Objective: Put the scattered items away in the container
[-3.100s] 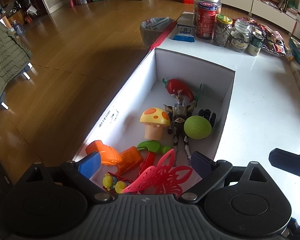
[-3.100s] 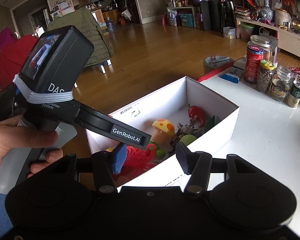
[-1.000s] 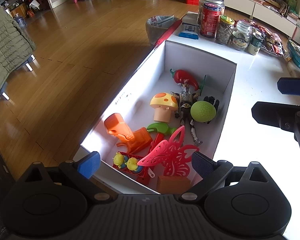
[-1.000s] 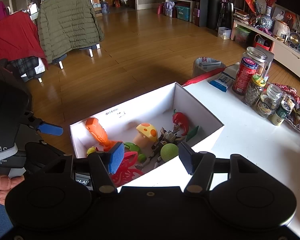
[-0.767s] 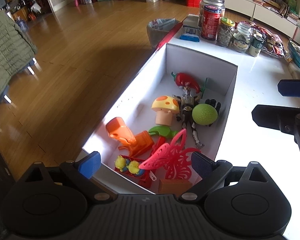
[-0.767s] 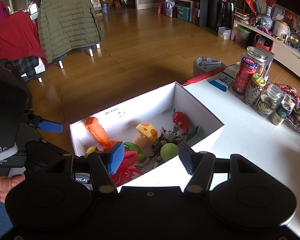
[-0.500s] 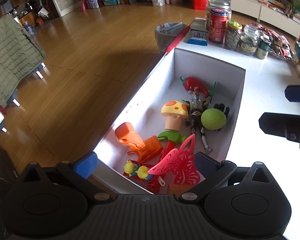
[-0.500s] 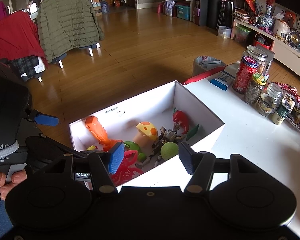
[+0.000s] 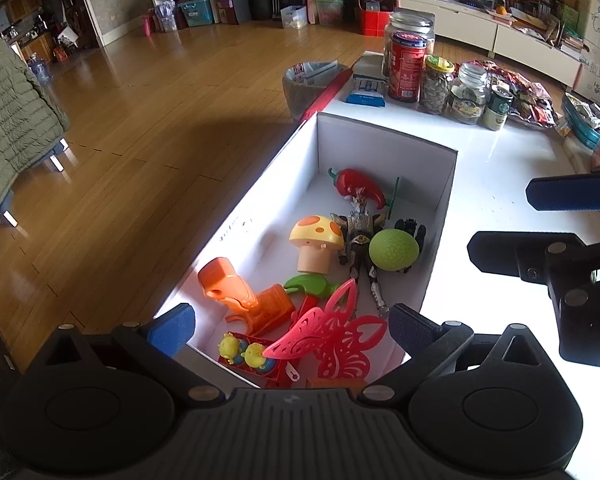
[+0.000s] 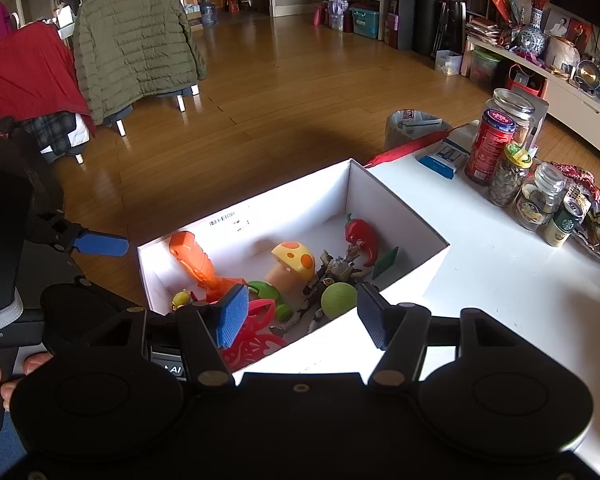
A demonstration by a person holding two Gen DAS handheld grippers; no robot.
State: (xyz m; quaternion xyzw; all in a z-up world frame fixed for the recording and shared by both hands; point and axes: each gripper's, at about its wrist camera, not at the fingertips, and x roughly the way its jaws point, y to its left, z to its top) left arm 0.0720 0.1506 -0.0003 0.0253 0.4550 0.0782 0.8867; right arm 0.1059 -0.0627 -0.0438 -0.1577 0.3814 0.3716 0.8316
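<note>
- The left hand-held gripper (image 9: 288, 326) has just been opening to its full width; nothing sits between its pads, and it hovers over the near end of the white cardboard box (image 9: 443, 216).
- Three seconds ago the pink butterfly cut-out (image 9: 331, 332) lay right between those fingers; now it rests inside the box, leaning on the other toys, clear of the pads.
- The right hand-held gripper (image 10: 301, 314) stands half open and empty above the tabletop (image 10: 479, 280) just beside the box, unchanged over the last second.
- In the box: red chili pepper toy (image 9: 357, 184), yellow mushroom toy (image 9: 315, 240), green ball (image 9: 393, 249), dark robot figure (image 9: 361, 236), orange toy (image 9: 240, 296), and a small red cart with yellow figures (image 9: 244, 354).
- The white surface near the box shows no loose toys; the jars (image 9: 435, 84) at the far end look like household storage, so the tidying seems finished or nearly so.
</note>
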